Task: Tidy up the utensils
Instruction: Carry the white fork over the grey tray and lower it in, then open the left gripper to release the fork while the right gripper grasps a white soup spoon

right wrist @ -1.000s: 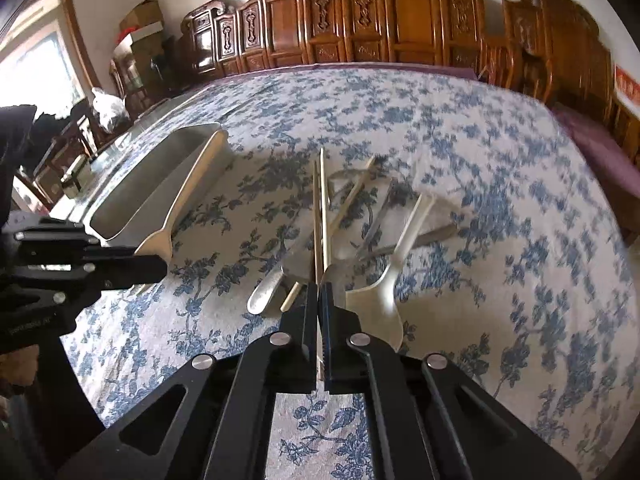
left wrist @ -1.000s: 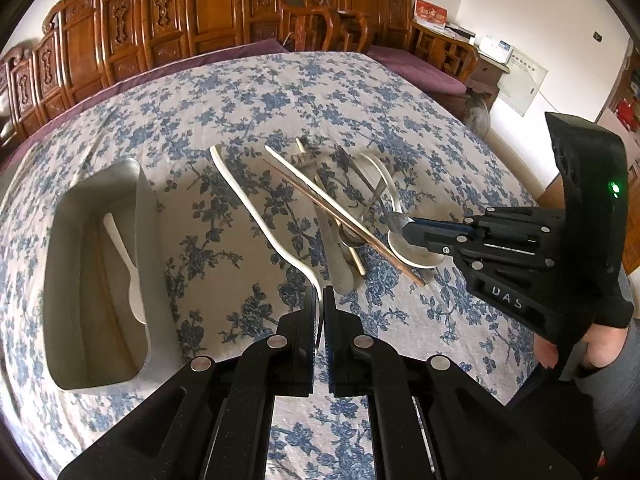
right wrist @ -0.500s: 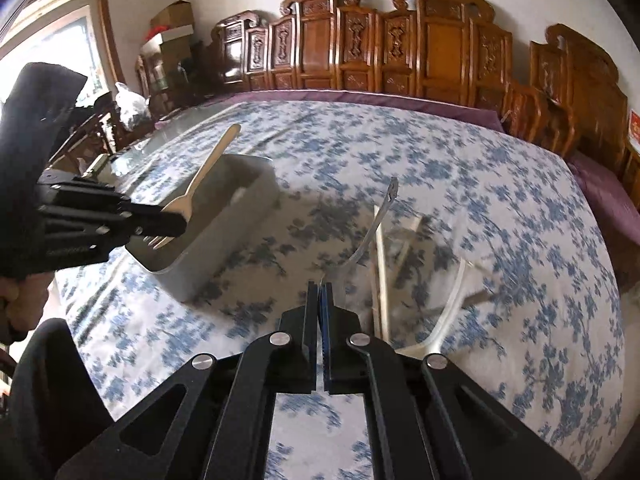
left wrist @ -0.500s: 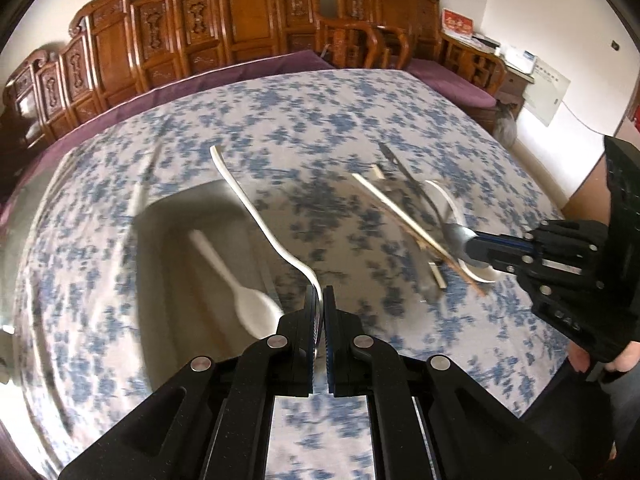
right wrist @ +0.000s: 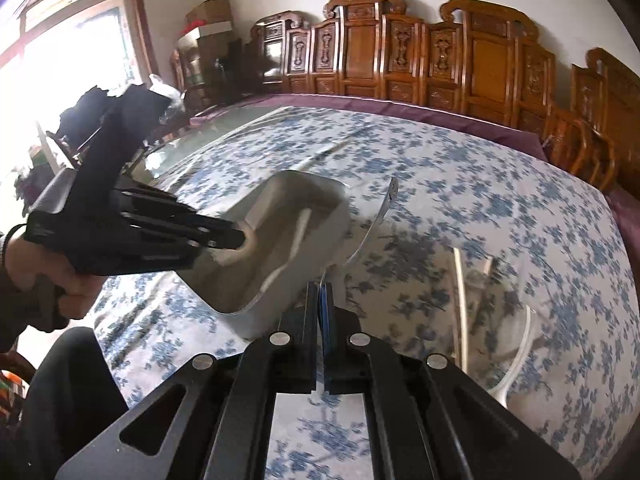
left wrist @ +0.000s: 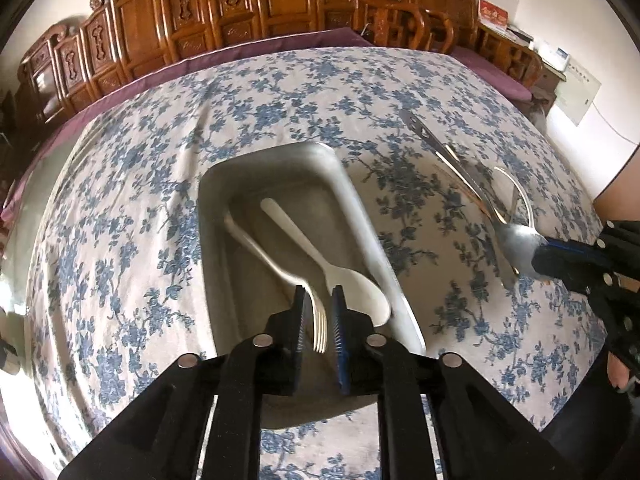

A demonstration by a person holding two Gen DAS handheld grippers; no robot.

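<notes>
Both hands have swung leftward since the earlier frames, away from the pile of utensils and over to the metal tray (left wrist: 360,216), which now sits right under the left gripper (left wrist: 318,320). Its jaws have just been opening, and the fork (left wrist: 318,326) it carried lies loose in the gap between them, tines toward the camera, no pad pressing on it. That fork's handle runs away from the gripper along the tray's length, beside the white spoon (left wrist: 352,284) already lying on the tray floor with its bowl at the near end.

Further right, the right gripper (right wrist: 320,300) is clenched on the bowl of a metal spoon (right wrist: 380,216), whose handle sticks up and forward, away from the fingers. In the right wrist view the tray lies just ahead and to the left of that spoon, so the right hand is the one that has to travel. The spoon's long axis already roughly matches the tray's, so the drop probably needs little twisting.

Chopsticks (right wrist: 460,300) and other utensils remain on the flowered tablecloth (left wrist: 120,240) at far right.
</notes>
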